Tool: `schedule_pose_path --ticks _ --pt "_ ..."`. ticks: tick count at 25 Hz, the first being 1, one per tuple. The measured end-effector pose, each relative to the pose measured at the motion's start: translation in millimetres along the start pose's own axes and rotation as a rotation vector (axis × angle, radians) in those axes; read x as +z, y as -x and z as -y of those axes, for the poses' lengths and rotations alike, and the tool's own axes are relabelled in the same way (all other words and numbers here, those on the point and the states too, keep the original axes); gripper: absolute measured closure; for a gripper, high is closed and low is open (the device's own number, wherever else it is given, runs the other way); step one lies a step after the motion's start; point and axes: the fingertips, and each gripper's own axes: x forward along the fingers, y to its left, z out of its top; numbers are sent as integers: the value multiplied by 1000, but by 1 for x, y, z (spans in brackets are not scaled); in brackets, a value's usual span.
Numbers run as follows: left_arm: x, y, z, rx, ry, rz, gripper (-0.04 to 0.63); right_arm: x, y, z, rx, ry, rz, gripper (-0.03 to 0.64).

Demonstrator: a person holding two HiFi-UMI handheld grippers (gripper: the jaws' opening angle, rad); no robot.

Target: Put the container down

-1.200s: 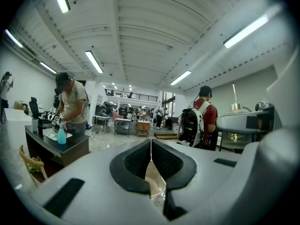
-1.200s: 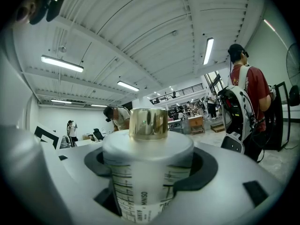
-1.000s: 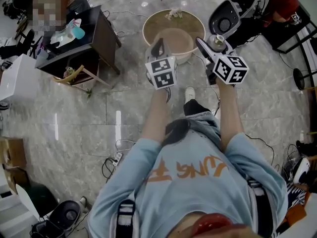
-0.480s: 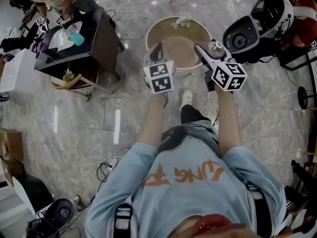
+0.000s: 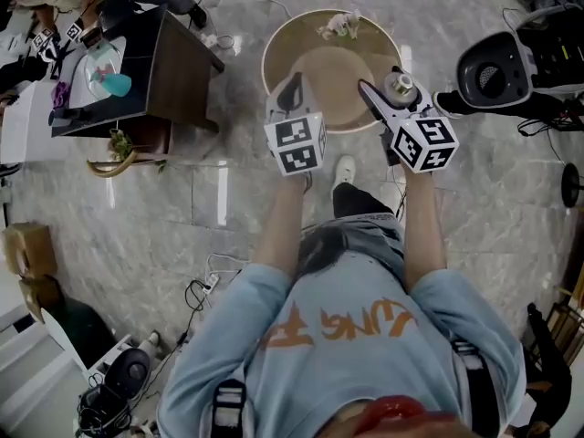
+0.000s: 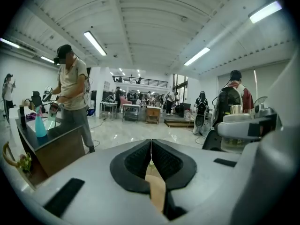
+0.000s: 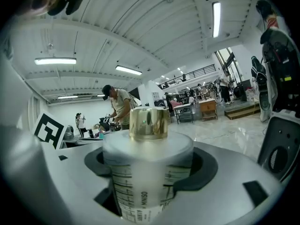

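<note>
The container is a frosted white cylinder with a shiny gold cap and printed lines down its side. It sits in the right tongs, which are clamped on its body from both sides. Its long axis runs along the tongs, with the cap end pointing away from the hand. From the head view the round top of the cap faces up, so the container stands roughly upright. The wall is cloudy and I cannot tell what is inside.

The right tongs hold it over the right rim of the round tan bench. It is gripped, not set down. A small whitish bunch lies on the far side of that bench.

The left tongs are just beside, over the near left rim. Their dark ribbed pads are pressed together at the front. Lower down a tan sliver shows in the gap behind them, and I cannot say what it is.

Off to the left stands a dark bench with a teal spray bottle on top. A person leans over it. A black-and-white appliance sits on the grey floor to the right.
</note>
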Motion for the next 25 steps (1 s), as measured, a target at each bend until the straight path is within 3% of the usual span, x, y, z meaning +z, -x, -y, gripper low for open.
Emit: schedule_pose_path --ticks 6,14,25 --pt "16 -64 1 20 3 4 566 9 -48 52 34 14 -24 258" --pt "19 -85 -22 49 34 -16 566 5 -77 60 62 28 -53 258" --pt "-82 -121 -49 9 58 -192 566 -105 -119 54 85 -9 -202 258"
